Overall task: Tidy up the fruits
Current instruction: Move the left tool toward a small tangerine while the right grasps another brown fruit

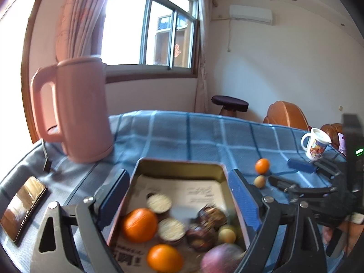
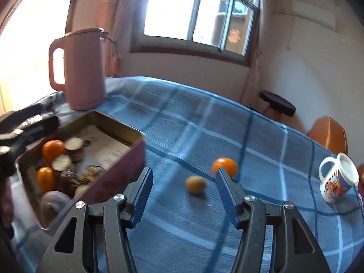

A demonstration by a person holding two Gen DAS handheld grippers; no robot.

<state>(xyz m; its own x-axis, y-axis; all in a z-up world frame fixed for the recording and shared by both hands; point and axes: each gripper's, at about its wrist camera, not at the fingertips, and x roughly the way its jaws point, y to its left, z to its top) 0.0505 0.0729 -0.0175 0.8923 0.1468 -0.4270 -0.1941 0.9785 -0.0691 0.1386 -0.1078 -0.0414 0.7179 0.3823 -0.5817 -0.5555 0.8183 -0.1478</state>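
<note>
Two round fruits (image 2: 195, 184) lie on checked cloth (image 2: 227, 118) beside a metal tin (image 2: 109, 168).

Pink jug (image 1: 77, 111), mug (image 2: 339, 178), phone (image 1: 22, 207) on checked cloth (image 2: 204, 118)

the fruits (image 1: 206, 223) between the left fingers (image 1: 244, 201) are motion-blurred; a purple one (image 1: 221, 259) nearest their base is cut off.

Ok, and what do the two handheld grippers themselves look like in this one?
Both match: the left gripper and right gripper have black angular plastic arms with triangular cut-outs and silver round bolts, ending in blue ribbed pads. Seen from the left camera, the right gripper's body shows a small green light. No cables or sleeves show.
</note>
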